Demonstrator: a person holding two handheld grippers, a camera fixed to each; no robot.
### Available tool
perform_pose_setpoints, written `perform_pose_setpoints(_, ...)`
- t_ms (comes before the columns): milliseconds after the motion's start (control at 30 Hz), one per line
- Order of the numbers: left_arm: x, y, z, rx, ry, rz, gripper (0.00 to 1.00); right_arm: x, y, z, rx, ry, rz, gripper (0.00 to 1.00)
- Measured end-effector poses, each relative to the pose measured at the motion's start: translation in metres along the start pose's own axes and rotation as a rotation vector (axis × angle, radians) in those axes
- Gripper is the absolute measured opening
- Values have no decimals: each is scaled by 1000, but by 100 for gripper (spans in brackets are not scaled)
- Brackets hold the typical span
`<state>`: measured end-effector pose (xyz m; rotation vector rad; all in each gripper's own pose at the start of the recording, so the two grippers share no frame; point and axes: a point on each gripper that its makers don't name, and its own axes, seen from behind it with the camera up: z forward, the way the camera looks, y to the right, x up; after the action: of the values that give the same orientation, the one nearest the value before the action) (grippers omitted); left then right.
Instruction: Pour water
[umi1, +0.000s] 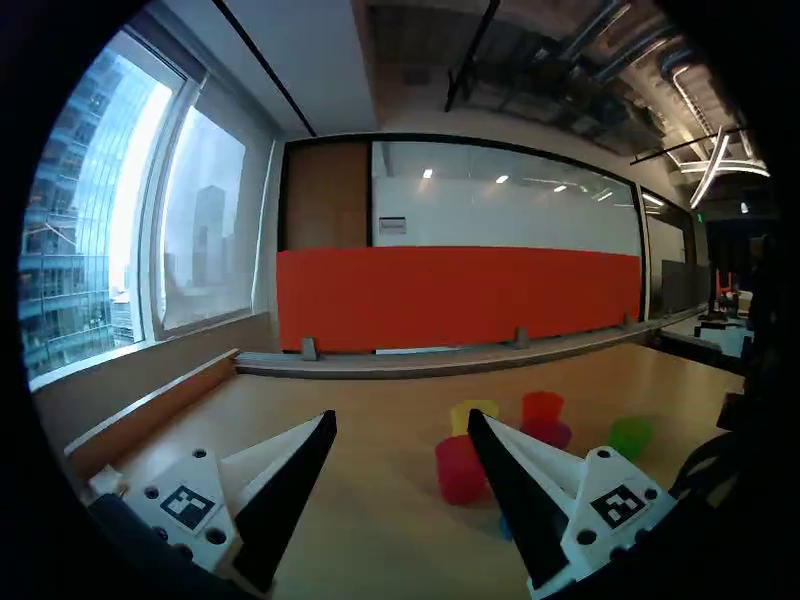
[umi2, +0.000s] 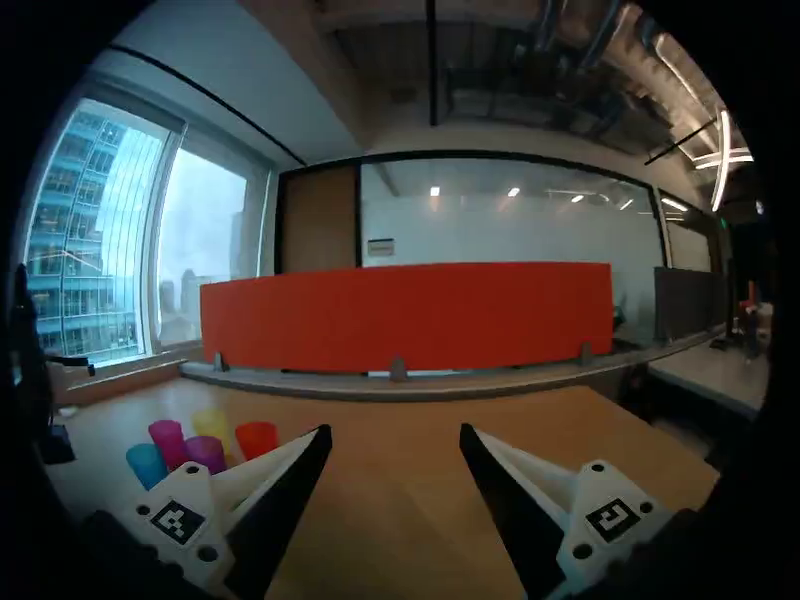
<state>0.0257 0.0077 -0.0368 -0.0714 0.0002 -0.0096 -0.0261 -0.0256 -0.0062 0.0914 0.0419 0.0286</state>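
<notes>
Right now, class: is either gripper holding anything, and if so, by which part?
Nothing is held. The left gripper and the right gripper both stand open above the table; the coloured cups stand untouched.

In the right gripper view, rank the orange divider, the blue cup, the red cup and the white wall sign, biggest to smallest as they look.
1. orange divider, by far the largest.
2. blue cup and red cup: about alike, so unranked.
3. white wall sign, the smallest.
</notes>
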Motion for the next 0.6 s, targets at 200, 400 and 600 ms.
perform_pose_setpoints(200,8,-3,0,22,42,-44,98,9,16,-4,-75,66,-11,99)
perform_pose_setpoints(400,8,-2,2,29,46,-41,98,10,27,-9,-130,88,-27,99)
perform_pose_setpoints(600,7,0,5,25,45,-31,98,13,29,-10,-134,93,-21,99)
